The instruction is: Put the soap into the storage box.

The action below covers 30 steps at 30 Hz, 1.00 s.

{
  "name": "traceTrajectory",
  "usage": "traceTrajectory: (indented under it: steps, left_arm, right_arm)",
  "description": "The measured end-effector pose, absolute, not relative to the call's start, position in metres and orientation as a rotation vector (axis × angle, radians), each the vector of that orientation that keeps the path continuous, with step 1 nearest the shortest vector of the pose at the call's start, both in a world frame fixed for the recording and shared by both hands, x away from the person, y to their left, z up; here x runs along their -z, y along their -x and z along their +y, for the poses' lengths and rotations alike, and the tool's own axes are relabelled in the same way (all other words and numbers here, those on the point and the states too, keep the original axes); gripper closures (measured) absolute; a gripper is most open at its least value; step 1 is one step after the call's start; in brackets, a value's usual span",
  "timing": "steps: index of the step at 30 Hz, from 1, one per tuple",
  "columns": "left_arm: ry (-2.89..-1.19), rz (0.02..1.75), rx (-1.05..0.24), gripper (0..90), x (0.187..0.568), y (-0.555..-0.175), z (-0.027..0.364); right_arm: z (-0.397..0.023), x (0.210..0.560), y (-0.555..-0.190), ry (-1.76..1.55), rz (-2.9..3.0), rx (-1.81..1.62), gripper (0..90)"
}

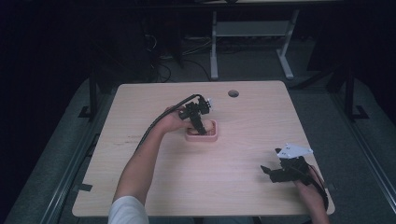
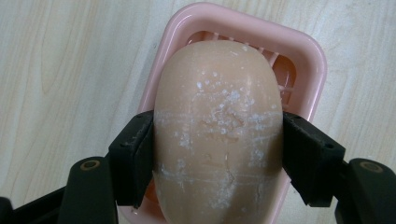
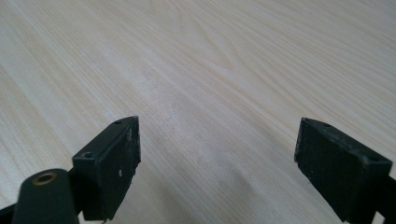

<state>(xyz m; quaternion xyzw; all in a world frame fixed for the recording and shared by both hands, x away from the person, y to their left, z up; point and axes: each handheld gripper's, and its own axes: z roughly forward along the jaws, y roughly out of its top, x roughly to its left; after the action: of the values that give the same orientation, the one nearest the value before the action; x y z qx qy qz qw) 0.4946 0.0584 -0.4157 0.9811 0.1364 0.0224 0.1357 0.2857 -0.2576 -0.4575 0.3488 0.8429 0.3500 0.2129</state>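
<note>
Pale wooden worktop [image 1: 233,154] stands in a dark room, with a small round hole [image 1: 233,93] near its far edge. Near the middle of it sits a pink soap dish [image 2: 308,51]. The left gripper [image 1: 200,125] reaches down into this dish, and its jaws press on both sides of a beige oval soap bar [image 2: 219,135], which has white scratches and lies over the dish. The right gripper [image 1: 271,171] rests near the right front corner, well apart from the dish, its jaws wide open over bare wood
</note>
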Motion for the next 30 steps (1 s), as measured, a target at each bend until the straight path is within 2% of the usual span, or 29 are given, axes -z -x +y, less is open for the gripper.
traceTrajectory:
  steps: [10, 14, 30]
  left_arm:
    - [-2.841, 0.400, -0.074, 32.0, 0.416, -0.494, 0.058]
    - [-2.807, 0.404, -0.087, 27.8, 0.409, -0.495, 0.060]
    - [-2.826, 0.386, -0.067, 23.6, 0.394, -0.479, 0.067]
  right_arm:
    - [-0.257, 0.458, -0.286, -0.968, 2.339, -0.965, 13.8]
    - [-0.256, 0.458, -0.286, -0.974, 2.339, -0.970, 13.8]
    - [-0.257, 0.458, -0.285, -0.980, 2.336, -0.966, 13.8]
